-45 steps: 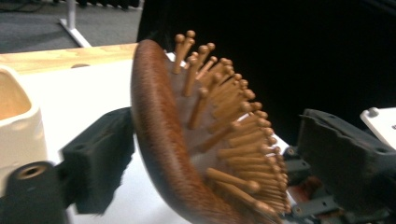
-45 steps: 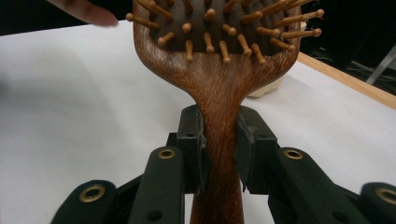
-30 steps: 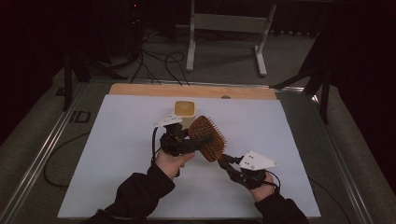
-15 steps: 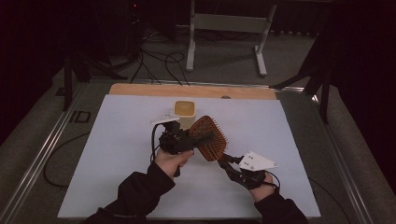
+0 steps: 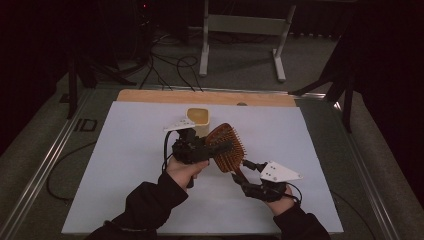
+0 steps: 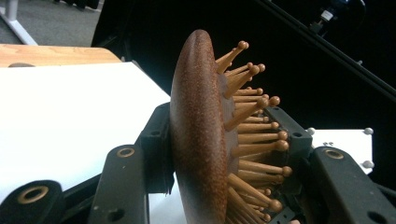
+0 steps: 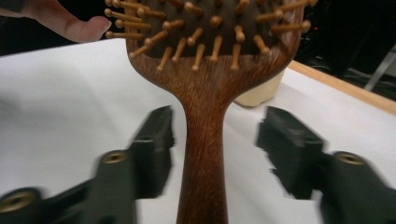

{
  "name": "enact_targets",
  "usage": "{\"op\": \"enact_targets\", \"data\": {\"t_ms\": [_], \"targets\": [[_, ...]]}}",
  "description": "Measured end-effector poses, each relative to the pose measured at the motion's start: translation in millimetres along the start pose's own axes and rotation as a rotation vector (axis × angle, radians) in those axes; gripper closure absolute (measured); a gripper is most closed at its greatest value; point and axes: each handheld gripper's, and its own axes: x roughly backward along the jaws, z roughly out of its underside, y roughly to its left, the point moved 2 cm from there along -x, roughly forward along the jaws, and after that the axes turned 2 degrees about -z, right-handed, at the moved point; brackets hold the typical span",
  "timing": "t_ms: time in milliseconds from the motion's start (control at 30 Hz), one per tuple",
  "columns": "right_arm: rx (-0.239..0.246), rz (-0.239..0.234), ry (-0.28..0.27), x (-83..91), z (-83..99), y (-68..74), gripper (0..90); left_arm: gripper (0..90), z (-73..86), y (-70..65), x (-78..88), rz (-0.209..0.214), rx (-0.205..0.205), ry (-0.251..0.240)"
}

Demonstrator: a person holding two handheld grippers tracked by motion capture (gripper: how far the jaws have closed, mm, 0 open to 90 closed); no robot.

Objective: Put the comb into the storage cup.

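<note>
- The left tongs (image 5: 220,148) sit near the middle of the white tabletop (image 5: 125,150), held in the person's left hand (image 5: 184,170), and they are clamped on the head of a wooden hairbrush (image 5: 227,147).
- In the left gripper view those tongs (image 6: 224,154) press one pad on the smooth brown back of the hairbrush (image 6: 201,135) and the other against the pin side, with the head standing on edge between them.
- A pale yellow cup (image 5: 199,121) stands upright on the tabletop just beyond the left tongs, toward the far edge.
- The hairbrush is lifted off the tabletop, its head tilted toward the far side and its handle running down and right toward the near edge.
- The right tongs (image 5: 245,172), near and to the right, have just been opening; in the right gripper view they (image 7: 215,149) stand wide, apart from the handle (image 7: 203,163) that lies between them untouched.
- The cup (image 7: 259,93) shows behind the brush head in that view, and a fingertip (image 7: 84,25) at the upper left.
</note>
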Motion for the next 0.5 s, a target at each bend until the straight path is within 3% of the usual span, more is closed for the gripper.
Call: {"op": "enact_targets", "data": {"t_ms": [233, 367, 500], "targets": [[-0.049, -0.043, 0.005, -1.9, 1.2, -3.3, 12.8, 51.5, -8.5, -1.2, 5.8, -0.005, -0.017, -0.008], [-0.054, -0.062, 0.008, -2.1, 4.0, -5.2, 10.1, 51.4, -16.0, -2.1, 10.9, -0.018, -0.028, -0.026], [-0.052, -0.045, -0.008, 0.7, 3.4, -7.3, 10.1, 51.4, -24.2, -1.3, 16.9, -0.029, -0.037, -0.039]]}}
